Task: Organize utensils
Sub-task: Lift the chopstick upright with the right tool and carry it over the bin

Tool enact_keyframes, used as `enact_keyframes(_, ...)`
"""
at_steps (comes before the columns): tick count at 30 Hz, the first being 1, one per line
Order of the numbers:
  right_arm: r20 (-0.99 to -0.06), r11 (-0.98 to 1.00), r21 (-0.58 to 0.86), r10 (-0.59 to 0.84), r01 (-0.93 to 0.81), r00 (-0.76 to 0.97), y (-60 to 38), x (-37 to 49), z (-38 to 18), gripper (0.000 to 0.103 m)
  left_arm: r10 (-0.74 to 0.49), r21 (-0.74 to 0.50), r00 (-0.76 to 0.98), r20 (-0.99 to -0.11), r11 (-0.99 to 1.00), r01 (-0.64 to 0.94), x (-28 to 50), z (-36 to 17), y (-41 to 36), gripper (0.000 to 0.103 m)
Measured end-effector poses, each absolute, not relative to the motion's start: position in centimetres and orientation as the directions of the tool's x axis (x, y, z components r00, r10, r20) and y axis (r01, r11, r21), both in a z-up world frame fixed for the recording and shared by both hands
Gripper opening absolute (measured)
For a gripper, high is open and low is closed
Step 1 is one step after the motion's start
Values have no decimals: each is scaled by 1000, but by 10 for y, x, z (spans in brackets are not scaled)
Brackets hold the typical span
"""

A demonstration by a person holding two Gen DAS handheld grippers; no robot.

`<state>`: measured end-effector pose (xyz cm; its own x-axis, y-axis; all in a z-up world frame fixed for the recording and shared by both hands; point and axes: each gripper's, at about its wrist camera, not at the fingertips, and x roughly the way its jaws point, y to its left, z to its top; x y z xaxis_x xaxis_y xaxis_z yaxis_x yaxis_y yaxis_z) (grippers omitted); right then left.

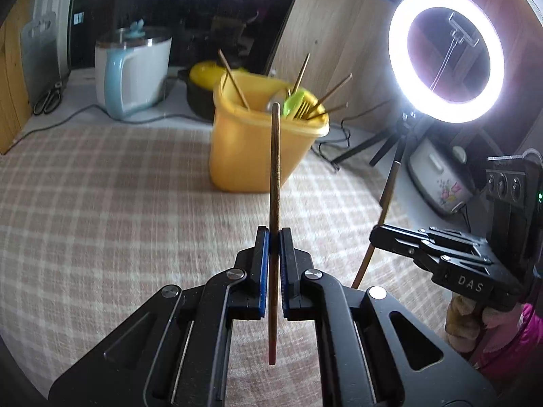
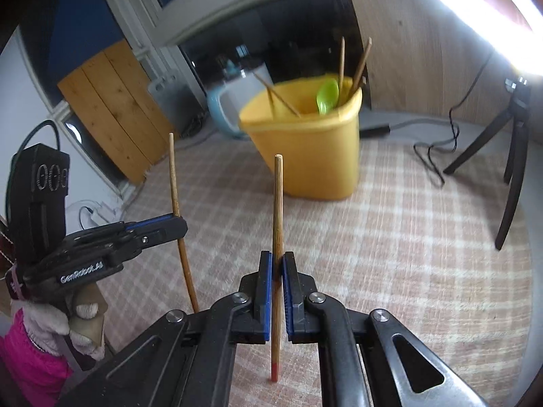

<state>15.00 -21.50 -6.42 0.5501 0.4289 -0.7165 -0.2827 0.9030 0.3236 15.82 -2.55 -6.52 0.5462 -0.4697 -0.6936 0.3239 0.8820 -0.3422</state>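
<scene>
Checked cloth (image 1: 101, 203) covers the counter; wood-panel walls (image 1: 325, 34) behind; ring light (image 1: 446, 54) (on tripod) lit at right.

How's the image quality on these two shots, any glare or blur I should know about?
Left wrist view: the ring light blows out white at upper right, and the yellow bin is smeared by motion. Right wrist view: glare streaks across the top right corner and the bin is blurred. Both curve strongly toward the edges.
</scene>
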Motion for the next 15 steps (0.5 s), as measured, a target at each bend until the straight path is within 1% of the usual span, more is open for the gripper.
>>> enact_keyframes(9,-638,913,295,408,-281,653,-217,144,-32,3,-467,-334,614,-636,884,327,176,-42,-20,4)
enact_keyframes(15,-594,918,268,397,-294,700,-214,150,-7,3,-467,-339,666,-582,884,323,200,-17,-11,4)
